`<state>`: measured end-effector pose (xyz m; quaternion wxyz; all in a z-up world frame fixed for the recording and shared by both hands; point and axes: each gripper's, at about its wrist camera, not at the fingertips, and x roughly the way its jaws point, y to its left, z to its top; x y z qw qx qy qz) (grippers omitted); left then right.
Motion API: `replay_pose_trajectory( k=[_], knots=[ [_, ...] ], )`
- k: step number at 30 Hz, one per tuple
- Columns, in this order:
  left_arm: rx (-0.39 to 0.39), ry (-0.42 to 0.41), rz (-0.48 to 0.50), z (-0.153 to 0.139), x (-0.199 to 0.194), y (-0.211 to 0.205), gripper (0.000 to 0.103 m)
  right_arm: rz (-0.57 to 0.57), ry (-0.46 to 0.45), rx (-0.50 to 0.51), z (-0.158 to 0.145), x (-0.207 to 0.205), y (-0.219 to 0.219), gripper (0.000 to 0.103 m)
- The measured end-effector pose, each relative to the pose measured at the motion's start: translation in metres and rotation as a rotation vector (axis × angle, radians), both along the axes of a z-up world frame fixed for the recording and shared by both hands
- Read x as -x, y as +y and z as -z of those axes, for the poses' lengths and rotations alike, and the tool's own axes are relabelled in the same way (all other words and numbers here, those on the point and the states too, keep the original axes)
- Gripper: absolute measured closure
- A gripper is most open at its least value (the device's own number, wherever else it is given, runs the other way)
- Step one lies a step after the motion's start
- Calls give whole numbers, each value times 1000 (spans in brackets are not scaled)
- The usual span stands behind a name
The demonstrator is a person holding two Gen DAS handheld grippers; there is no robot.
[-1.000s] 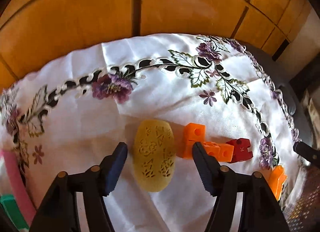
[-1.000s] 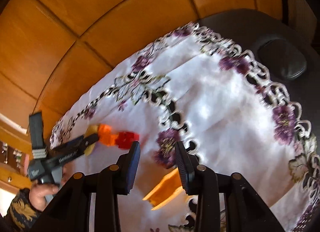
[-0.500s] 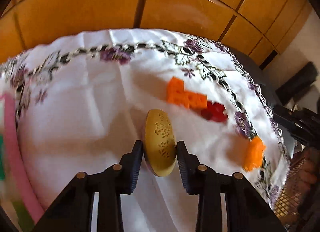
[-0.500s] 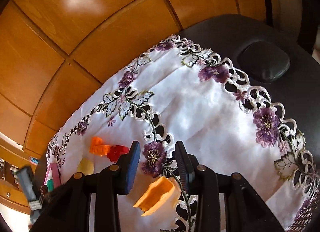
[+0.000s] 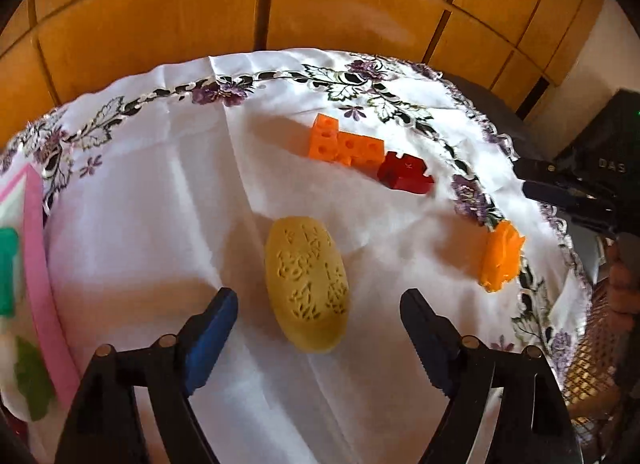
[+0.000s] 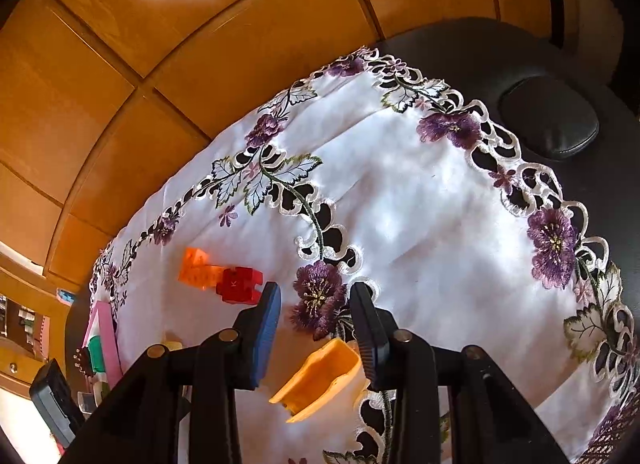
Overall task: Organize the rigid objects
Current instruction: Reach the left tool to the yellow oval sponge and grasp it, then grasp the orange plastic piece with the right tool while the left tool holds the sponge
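A yellow oval carved block (image 5: 307,282) lies on the white embroidered cloth (image 5: 160,200). My left gripper (image 5: 318,304) is open, its fingers on either side of the block's near end and apart from it. Orange cube blocks (image 5: 343,143) and a red block (image 5: 404,173) lie further back; they also show in the right wrist view as orange blocks (image 6: 198,267) and the red block (image 6: 238,284). An orange moulded piece (image 5: 501,256) lies near the cloth's right edge. My right gripper (image 6: 315,328) hovers over that piece (image 6: 318,378), jaws partly apart and empty.
A pink-framed tray (image 5: 38,264) with green pieces sits at the left edge of the cloth. Wooden cabinet doors (image 5: 280,4) stand behind the table. A black cushion (image 6: 550,120) lies on the dark surface past the cloth's right edge.
My left gripper was shut on the yellow block half a second ago; it has opened and the block lies flat on the cloth. The right gripper has barely moved.
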<state>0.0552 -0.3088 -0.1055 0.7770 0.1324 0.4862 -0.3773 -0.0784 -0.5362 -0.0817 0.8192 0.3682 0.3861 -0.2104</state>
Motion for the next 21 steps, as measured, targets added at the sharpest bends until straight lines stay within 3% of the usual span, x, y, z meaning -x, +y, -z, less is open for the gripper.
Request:
replay_pose_trajectory(
  k=[3, 4, 6, 12, 21],
  knots=[
    [-8, 18, -31, 4, -9, -4, 26, -11, 14, 4, 1, -2, 1, 67],
    [-4, 27, -39, 6, -12, -5, 33, -16, 26, 5, 3, -4, 2, 67],
    [-24, -10, -60, 7, -12, -5, 60, -28, 49, 2, 5, -7, 3, 67],
    [-18, -40, -51, 6, 7, 8, 60, -97, 162, -31, 23, -22, 11, 67],
    [24, -107, -18, 9, 42, 32, 60, -100, 255, -33, 22, -15, 28, 66]
  ],
)
